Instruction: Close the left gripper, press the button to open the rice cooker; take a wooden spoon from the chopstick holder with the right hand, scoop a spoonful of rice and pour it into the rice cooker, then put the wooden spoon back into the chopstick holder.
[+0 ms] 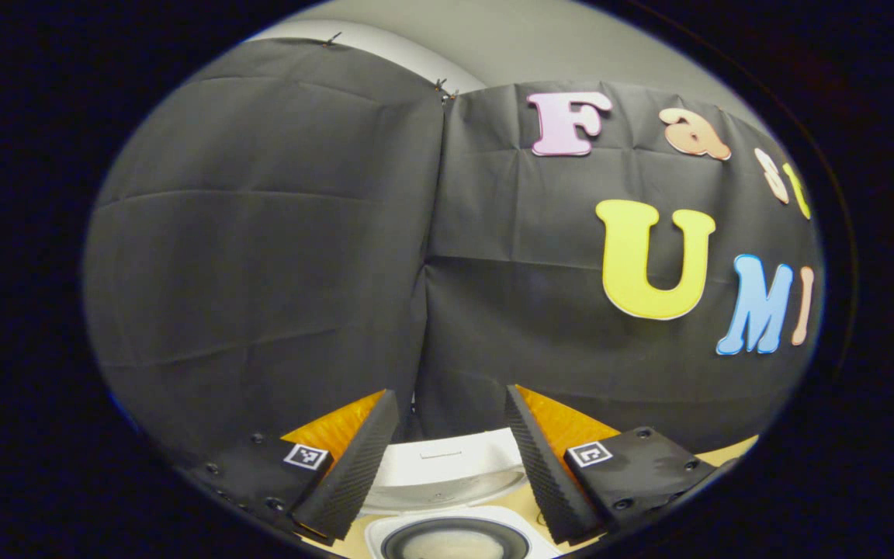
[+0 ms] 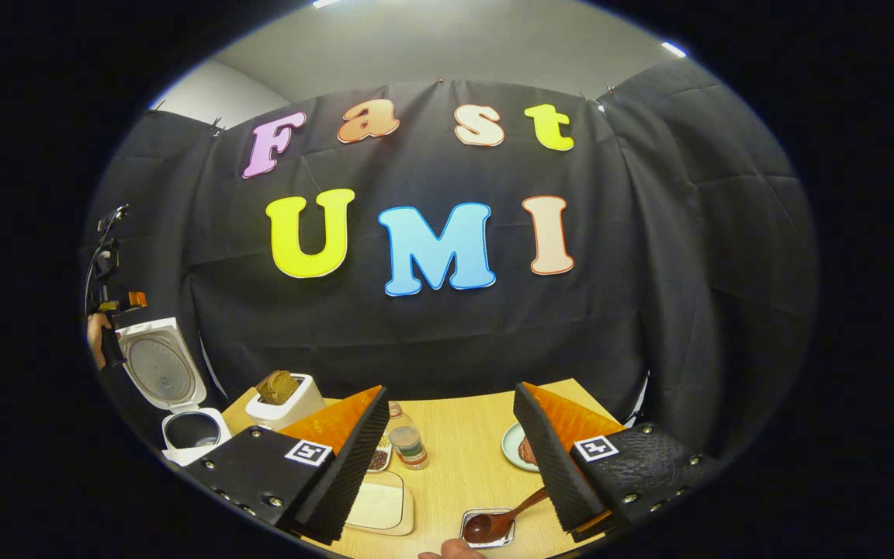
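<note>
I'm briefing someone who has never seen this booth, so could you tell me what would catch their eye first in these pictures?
Probably the white rice cooker at the table's far left, its lid standing open over the dark inner pot; the left gripper hovers open just above it. Next, the wooden spoon near the front edge, its bowl resting in a small metal tray beside the open right gripper. A white toaster holding bread stands behind.
</note>
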`<action>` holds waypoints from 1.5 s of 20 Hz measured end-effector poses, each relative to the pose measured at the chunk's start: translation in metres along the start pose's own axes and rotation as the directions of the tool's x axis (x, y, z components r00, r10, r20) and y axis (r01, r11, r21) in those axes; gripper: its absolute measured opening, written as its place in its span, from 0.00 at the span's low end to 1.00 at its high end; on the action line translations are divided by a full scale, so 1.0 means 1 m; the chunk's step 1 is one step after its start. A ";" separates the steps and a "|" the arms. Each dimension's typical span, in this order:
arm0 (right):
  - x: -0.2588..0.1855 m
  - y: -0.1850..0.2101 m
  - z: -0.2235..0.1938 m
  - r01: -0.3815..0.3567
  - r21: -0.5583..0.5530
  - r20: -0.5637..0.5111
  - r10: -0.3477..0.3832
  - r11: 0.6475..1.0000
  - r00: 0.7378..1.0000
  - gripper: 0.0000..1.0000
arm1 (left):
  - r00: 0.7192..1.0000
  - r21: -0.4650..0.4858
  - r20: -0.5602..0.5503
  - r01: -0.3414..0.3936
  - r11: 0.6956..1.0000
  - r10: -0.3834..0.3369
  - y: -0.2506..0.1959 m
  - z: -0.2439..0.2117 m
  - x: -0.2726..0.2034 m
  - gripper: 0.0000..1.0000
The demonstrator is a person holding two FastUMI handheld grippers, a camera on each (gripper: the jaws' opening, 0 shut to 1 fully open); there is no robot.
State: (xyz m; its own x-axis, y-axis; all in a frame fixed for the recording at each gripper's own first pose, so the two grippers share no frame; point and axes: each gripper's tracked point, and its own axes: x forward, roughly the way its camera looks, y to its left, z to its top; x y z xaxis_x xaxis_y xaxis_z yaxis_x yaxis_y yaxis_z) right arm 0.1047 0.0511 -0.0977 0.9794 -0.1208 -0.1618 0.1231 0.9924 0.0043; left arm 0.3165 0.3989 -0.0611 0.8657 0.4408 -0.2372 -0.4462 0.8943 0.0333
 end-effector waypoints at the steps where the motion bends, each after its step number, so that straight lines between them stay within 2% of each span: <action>1: 0.000 -0.002 0.001 0.005 0.004 0.004 -0.005 1.000 1.000 0.98 | 1.000 0.004 -0.009 -0.006 1.000 0.006 0.001 -0.003 0.007 0.96; 5: 0.002 -0.007 0.006 0.018 0.007 0.012 -0.018 1.000 1.000 0.98 | 0.995 0.003 -0.092 -0.034 0.999 0.035 0.003 -0.029 0.030 0.96; 8: 0.002 -0.007 0.008 0.010 0.009 0.008 -0.010 1.000 1.000 0.98 | 0.994 0.028 -0.092 -0.062 0.998 0.064 0.003 -0.036 0.029 0.92; 9: 0.001 -0.006 0.007 -0.002 0.017 0.007 0.002 1.000 1.000 0.98 | 0.993 0.018 -0.097 -0.065 0.998 0.067 0.003 -0.036 0.026 0.97; 10: 0.000 -0.006 0.010 -0.007 0.022 0.009 0.007 1.000 1.000 0.98 | 0.994 0.021 -0.092 -0.063 0.998 0.065 0.002 -0.036 0.023 0.96; 19: -0.012 -0.007 0.041 -0.069 -0.004 0.085 0.069 0.998 0.994 0.98 | 0.995 0.010 -0.086 -0.041 0.999 0.042 -0.022 -0.064 -0.048 0.96; 25: -0.016 -0.022 0.040 -0.084 0.005 0.074 0.083 0.996 0.994 0.98 | 0.994 0.001 -0.105 -0.041 0.999 0.040 -0.038 -0.103 -0.099 0.96; 30: -0.013 -0.025 0.039 -0.100 -0.003 0.054 0.101 0.995 0.993 0.98 | 0.993 0.030 -0.102 -0.058 0.998 0.061 -0.048 -0.144 -0.132 0.95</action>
State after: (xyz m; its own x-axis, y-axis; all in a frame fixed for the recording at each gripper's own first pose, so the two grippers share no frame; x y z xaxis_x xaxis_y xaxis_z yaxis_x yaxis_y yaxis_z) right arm 0.0947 0.0273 -0.0573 0.9940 -0.0215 -0.1070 0.0235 0.9996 0.0171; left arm 0.1914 0.2864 -0.1712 0.8091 0.4846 -0.3325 -0.4890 0.8689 0.0763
